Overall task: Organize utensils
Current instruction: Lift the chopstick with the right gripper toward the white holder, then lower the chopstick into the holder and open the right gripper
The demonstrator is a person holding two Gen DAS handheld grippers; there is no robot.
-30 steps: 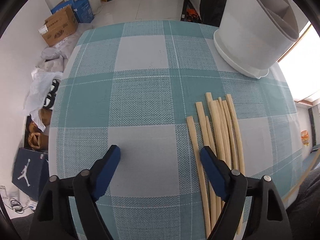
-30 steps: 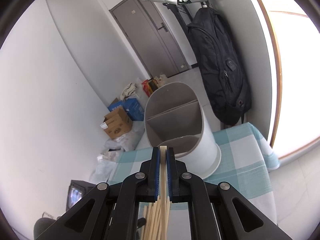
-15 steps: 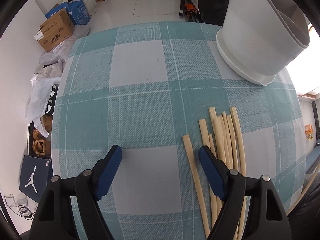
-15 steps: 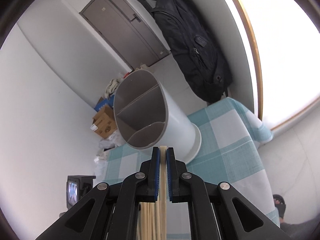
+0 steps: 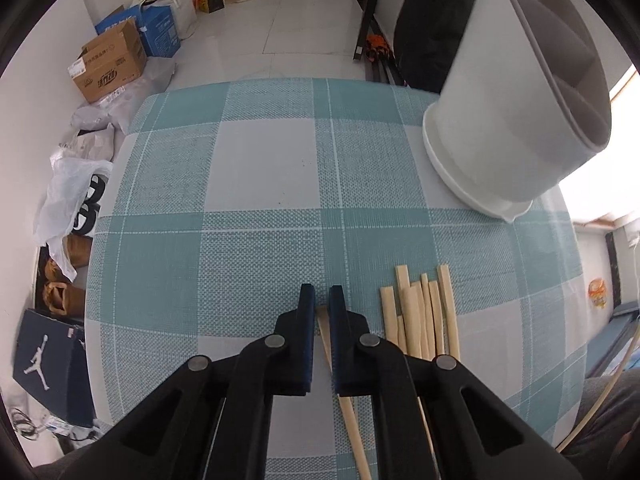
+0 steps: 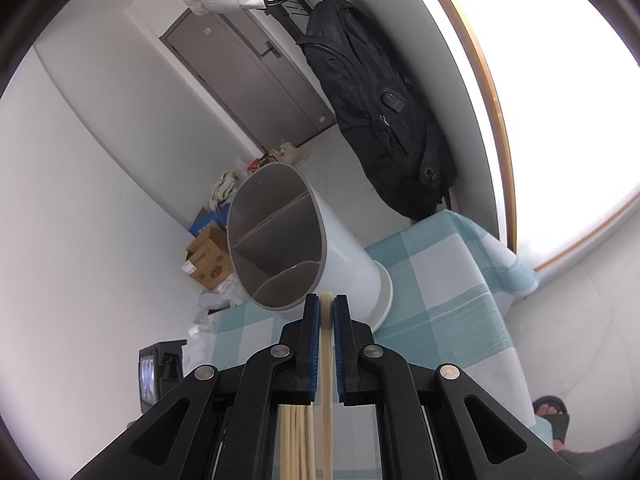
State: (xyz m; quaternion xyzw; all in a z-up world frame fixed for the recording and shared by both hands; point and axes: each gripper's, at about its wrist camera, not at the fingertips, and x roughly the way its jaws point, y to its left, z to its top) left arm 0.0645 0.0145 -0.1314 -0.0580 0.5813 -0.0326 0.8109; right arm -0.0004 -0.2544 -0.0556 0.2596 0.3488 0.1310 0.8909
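Observation:
Several pale wooden chopsticks (image 5: 420, 312) lie side by side on the teal-and-white checked tablecloth (image 5: 260, 200). My left gripper (image 5: 322, 296) points steeply down and is shut on the far end of one chopstick (image 5: 352, 424) that lies apart, left of the bundle. A white utensil holder (image 5: 500, 128) with grey divided compartments stands at the table's far right. In the right wrist view, my right gripper (image 6: 327, 304) is shut on a single chopstick (image 6: 327, 360), held in the air in front of the holder (image 6: 348, 256). The loose chopsticks (image 6: 294, 440) show below its jaws.
Cardboard boxes (image 5: 110, 64), plastic bags and a dark shoe bag (image 5: 46, 360) sit on the floor left of the table. A black backpack (image 6: 380, 112) hangs on the wall behind the holder. A sandalled foot (image 6: 554, 416) shows at the table's right edge.
The left jaws, wide apart before, have closed on the leftmost chopstick. The right gripper has rolled, so the holder looks more tilted; its grip on the chopstick is unchanged.

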